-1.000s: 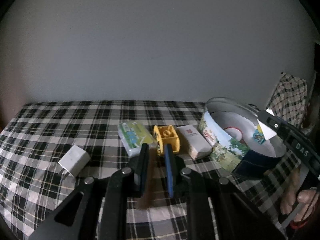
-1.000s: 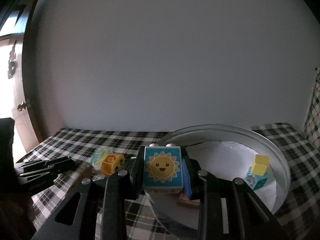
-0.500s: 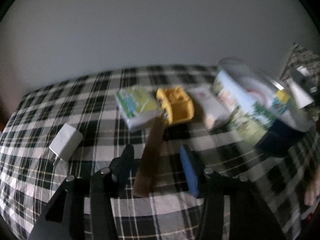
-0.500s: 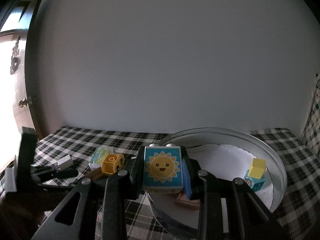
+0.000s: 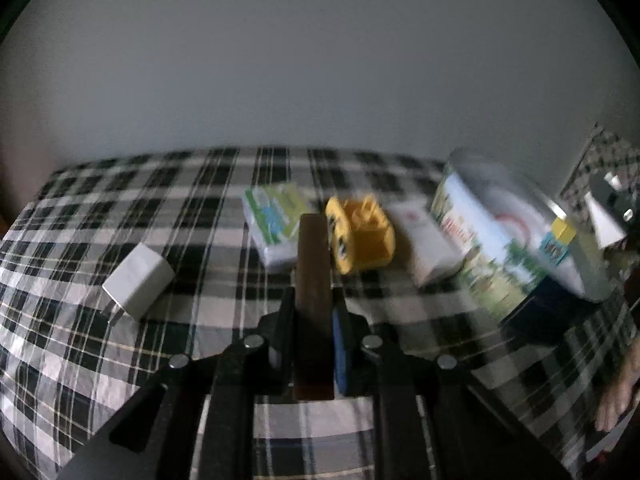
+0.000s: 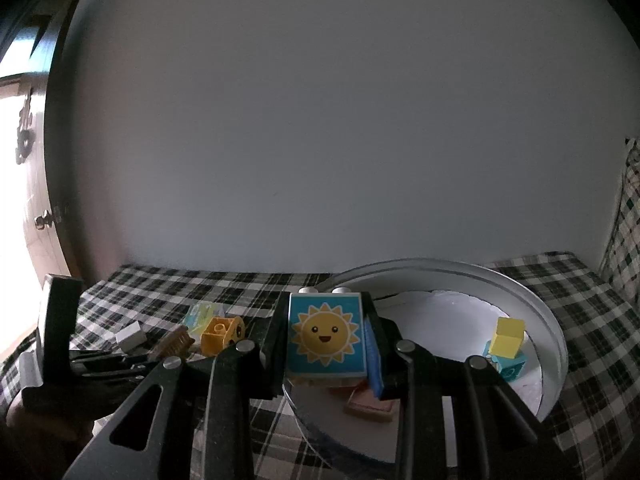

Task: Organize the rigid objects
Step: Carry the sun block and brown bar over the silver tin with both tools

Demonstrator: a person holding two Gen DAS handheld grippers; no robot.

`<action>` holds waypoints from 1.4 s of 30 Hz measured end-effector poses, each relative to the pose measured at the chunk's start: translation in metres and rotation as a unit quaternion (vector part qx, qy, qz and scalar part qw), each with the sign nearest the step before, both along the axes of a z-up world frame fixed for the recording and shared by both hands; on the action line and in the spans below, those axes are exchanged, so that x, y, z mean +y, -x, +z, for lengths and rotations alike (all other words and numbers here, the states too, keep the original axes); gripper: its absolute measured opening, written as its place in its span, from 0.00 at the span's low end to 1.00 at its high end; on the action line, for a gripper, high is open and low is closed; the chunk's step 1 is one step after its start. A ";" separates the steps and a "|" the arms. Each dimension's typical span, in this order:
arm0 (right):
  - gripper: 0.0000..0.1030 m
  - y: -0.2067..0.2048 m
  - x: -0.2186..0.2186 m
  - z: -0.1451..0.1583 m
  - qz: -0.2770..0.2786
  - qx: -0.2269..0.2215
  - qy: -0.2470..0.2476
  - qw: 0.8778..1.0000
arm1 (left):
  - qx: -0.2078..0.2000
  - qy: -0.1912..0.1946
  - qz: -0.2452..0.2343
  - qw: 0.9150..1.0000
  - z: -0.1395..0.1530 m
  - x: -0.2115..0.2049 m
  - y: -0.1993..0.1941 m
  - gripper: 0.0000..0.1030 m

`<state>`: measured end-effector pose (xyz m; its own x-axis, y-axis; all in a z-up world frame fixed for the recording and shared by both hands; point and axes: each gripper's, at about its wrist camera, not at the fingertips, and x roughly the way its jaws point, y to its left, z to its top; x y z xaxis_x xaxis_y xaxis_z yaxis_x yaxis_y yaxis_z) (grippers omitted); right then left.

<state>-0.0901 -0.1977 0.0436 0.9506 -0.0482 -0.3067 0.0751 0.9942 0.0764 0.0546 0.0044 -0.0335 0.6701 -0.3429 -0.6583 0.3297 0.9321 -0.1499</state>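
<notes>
clamping a brown wooden block (image 5: pixel 314 280) in the left tool (image 5: pixel 314 316), right tool (image 6: pixel 326 344) closed on sun-face block (image 6: pixel 326 334)

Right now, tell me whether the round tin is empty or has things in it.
Not empty. The round tin holds a yellow cube on a blue block, plus a pinkish piece.

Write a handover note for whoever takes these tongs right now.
Left tongs: shut on the brown wooden block, low over the checked cloth.
Right tongs: shut on the sun brick, over the tin's rim.
Done: yellow cube and a few blocks already in the tin.
Left: drop both held pieces in; then yellow toy car, white charger, green pack, white box.
</notes>
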 end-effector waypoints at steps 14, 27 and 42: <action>0.33 0.017 -0.047 0.009 -0.040 -0.030 -0.013 0.999 | -0.072 0.040 -0.041 0.996 0.049 -0.049 0.032 0.13; 0.33 0.024 -0.101 0.012 -0.098 -0.035 -0.018 0.994 | -0.074 0.034 -0.103 0.991 0.053 -0.136 0.032 0.13; 0.33 0.006 -0.133 0.001 -0.143 -0.001 0.046 0.989 | -0.051 0.025 -0.128 0.990 0.039 -0.199 0.024 0.13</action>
